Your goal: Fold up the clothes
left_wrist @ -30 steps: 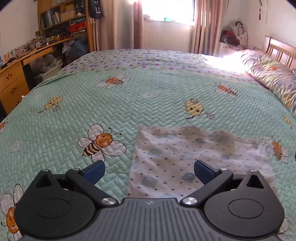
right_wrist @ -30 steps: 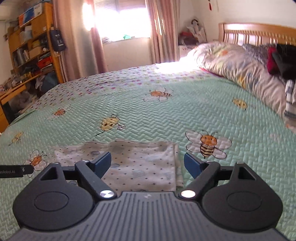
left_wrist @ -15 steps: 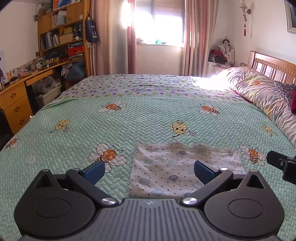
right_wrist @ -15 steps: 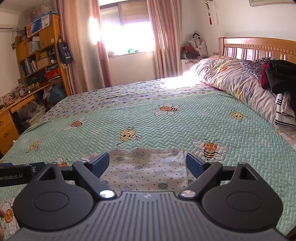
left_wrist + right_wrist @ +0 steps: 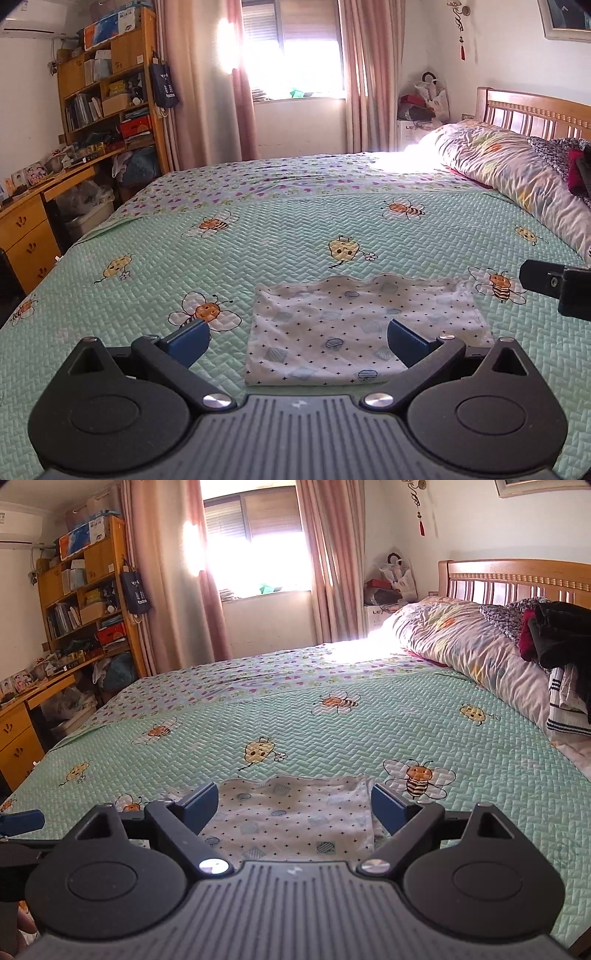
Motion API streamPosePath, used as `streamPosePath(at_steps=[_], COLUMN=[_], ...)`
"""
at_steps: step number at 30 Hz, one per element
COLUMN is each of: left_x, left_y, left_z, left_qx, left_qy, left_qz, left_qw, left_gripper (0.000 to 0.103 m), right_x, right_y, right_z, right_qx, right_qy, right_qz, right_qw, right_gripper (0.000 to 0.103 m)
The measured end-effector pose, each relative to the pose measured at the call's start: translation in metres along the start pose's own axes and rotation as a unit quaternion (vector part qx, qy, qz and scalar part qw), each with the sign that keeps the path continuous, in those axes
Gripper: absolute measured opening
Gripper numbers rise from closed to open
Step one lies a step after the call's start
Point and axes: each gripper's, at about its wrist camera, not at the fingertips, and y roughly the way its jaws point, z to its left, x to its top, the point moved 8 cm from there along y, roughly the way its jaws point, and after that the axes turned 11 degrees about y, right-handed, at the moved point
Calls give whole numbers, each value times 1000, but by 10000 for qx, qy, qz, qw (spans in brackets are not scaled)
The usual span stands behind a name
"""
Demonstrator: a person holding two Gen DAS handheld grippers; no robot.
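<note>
On the green bedspread [image 5: 295, 240], the folded cloth [image 5: 354, 332] lies flat, edges free, both claws wide, empty.

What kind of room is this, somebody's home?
Most likely a lived-in home bedroom: a large bed under a bee-print quilt with a wooden headboard, a crowded bookshelf over a desk, and a curtained window.

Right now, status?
Left gripper open, empty. Right gripper open, empty. Folded garment flat on bedspread. Nothing in the way.
</note>
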Motion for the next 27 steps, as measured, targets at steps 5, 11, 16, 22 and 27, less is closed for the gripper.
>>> streamPosePath(at_steps=[5, 11, 16, 22, 27], left_x=[-10, -29, -37, -47, -57], left_y=[15, 40, 63, 93, 114], left_z=[-9, -12, -9, 1, 18], left_qx=[-53, -172, -221, -191, -163], left_qy=[32, -46, -162, -287, -519], left_qz=[138, 366, 472, 614, 728], left_qw=[9999, 9992, 9985, 9975, 9959], left_gripper=[102, 102, 102, 102, 102], right_x=[-8, -29, -38, -39, -34], right_y=[12, 36, 57, 89, 154], right_z=[-7, -13, -16, -25, -25], right_qx=[-118, -176, -113, 696, 1950], right_qy=[30, 64, 185, 881, 1934], right_qz=[84, 356, 481, 667, 1181], right_qw=[9999, 9992, 9986, 9914, 9543], right_gripper=[90, 90, 90, 90, 91])
